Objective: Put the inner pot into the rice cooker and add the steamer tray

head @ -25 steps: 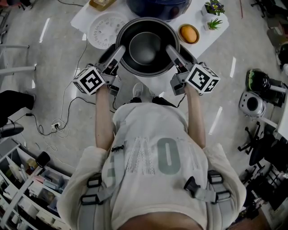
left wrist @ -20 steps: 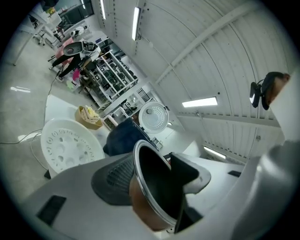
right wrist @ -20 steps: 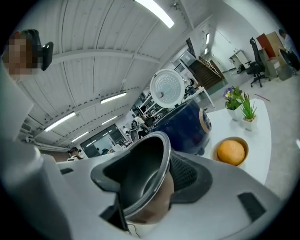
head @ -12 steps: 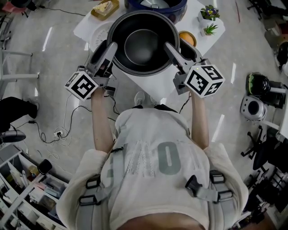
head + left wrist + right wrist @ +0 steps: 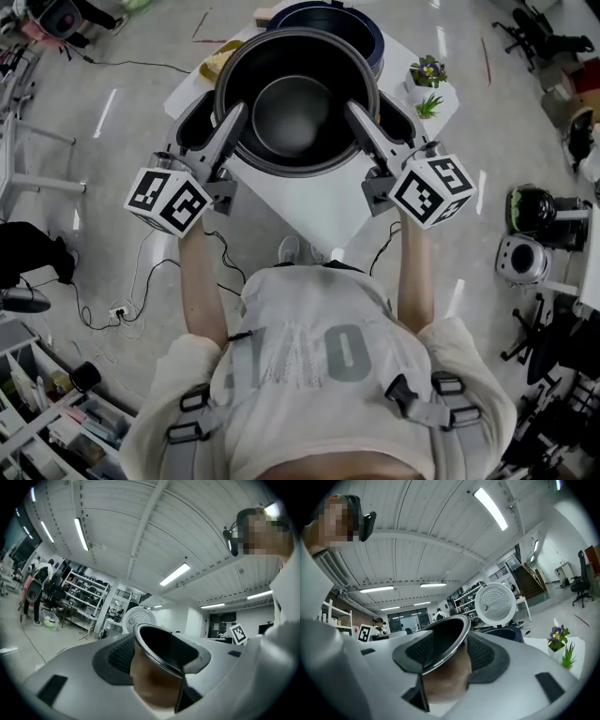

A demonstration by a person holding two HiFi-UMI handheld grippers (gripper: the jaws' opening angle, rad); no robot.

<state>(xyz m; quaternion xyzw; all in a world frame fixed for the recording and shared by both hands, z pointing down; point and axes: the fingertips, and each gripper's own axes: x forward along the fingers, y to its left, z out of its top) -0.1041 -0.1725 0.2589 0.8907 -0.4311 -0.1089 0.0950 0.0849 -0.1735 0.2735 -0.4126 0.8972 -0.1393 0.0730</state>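
Dark metal inner pot (image 5: 298, 101) hangs above the white table (image 5: 309, 202), just in front of the blue rice cooker (image 5: 370, 37). Left hand-held gripper (image 5: 232, 114) pinches its left rim; right hand-held gripper (image 5: 358, 114), its jaws having just been closing, pinches the right rim

The inner pot (image 5: 298, 112) is shown as smooth dark metal with a glossy rim, the table (image 5: 309, 202) as matt white.
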